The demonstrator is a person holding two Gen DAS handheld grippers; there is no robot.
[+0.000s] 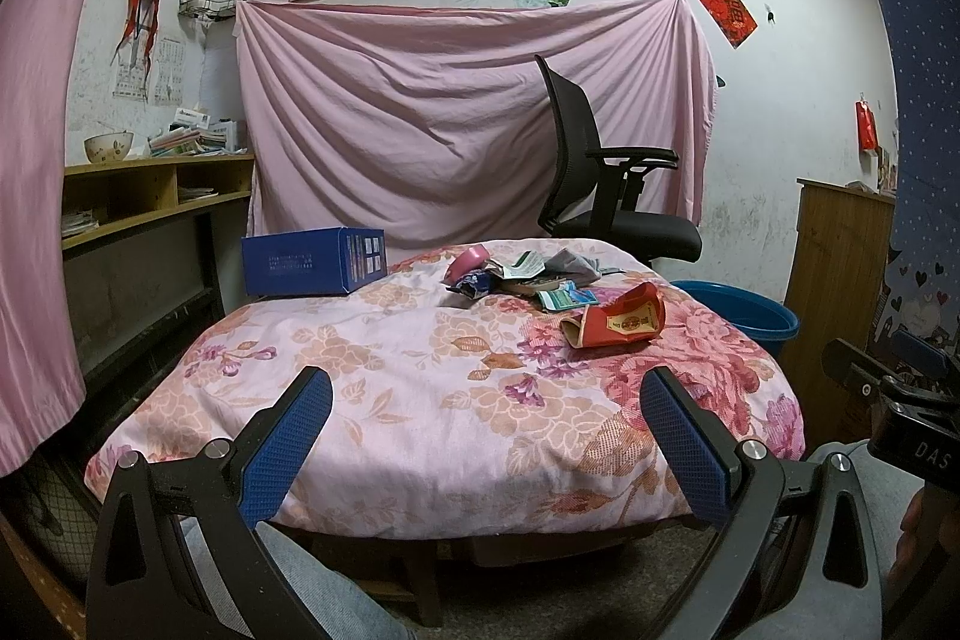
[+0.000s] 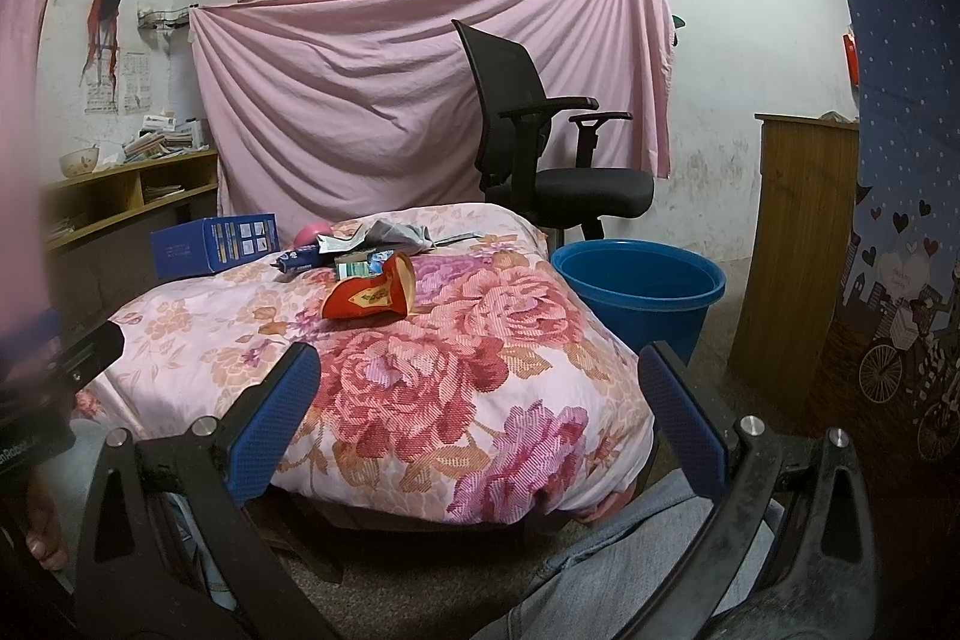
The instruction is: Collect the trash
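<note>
A pile of trash lies on a floral-covered table (image 1: 420, 400) (image 2: 480, 400): a crushed red carton (image 1: 618, 319) (image 2: 372, 295), green and white wrappers (image 1: 564, 295) (image 2: 354, 268), a dark wrapper (image 1: 474, 283) (image 2: 297, 259), grey crumpled paper (image 1: 570, 262) (image 2: 396, 232) and a pink tape roll (image 1: 465, 262) (image 2: 312, 235). A blue bucket (image 1: 750, 313) (image 2: 642, 286) stands on the floor to the right. My left gripper (image 1: 486, 388) is open and empty over the near edge. My right gripper (image 2: 480, 367) is open and empty, also near the front edge.
A blue box (image 1: 312, 262) (image 2: 213, 244) lies at the table's far left. A black office chair (image 1: 612, 172) (image 2: 540, 142) stands behind. A wooden shelf (image 1: 150, 196) is at left, a wooden cabinet (image 2: 792, 232) at right. A pink sheet (image 1: 468, 118) hangs on the wall.
</note>
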